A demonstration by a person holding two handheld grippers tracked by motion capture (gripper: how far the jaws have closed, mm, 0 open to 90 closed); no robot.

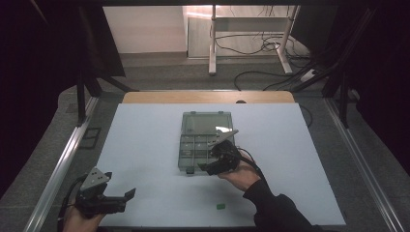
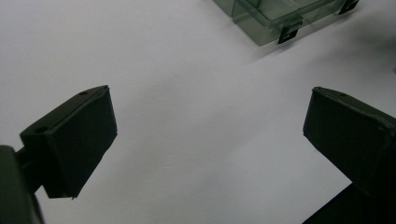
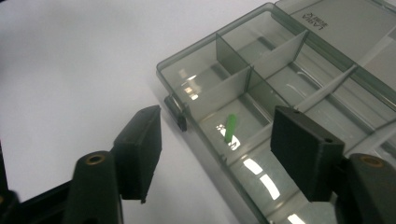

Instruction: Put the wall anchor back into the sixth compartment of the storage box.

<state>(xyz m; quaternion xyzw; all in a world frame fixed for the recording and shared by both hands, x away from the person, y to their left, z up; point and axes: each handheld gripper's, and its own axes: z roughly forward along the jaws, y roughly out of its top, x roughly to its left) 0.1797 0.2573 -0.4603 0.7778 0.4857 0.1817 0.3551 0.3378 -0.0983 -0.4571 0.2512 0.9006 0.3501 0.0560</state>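
Observation:
A clear grey compartment box (image 1: pixel 183 145) lies with its lid open in the middle of the white table top (image 1: pixel 140 145). My right gripper (image 1: pixel 205 166) hovers over the box's near right corner, jaws open with nothing between them. In the right gripper view, a small green piece (image 3: pixel 229 128) lies in a near compartment of the box (image 3: pixel 233 84), below the gripper (image 3: pixel 215 122). My left gripper (image 1: pixel 126 197) rests open at the table's near left corner, far from the box. Its view shows the gripper (image 2: pixel 210 116) over bare white surface, with the box's corner (image 2: pixel 271 18) beyond.
Another small green piece (image 1: pixel 220 207) lies on the white surface near the front edge, close to the person's right sleeve (image 1: pixel 275 208). Metal rails (image 1: pixel 63 159) run along both sides of the table. Cables (image 1: pixel 261 46) lie on the floor beyond.

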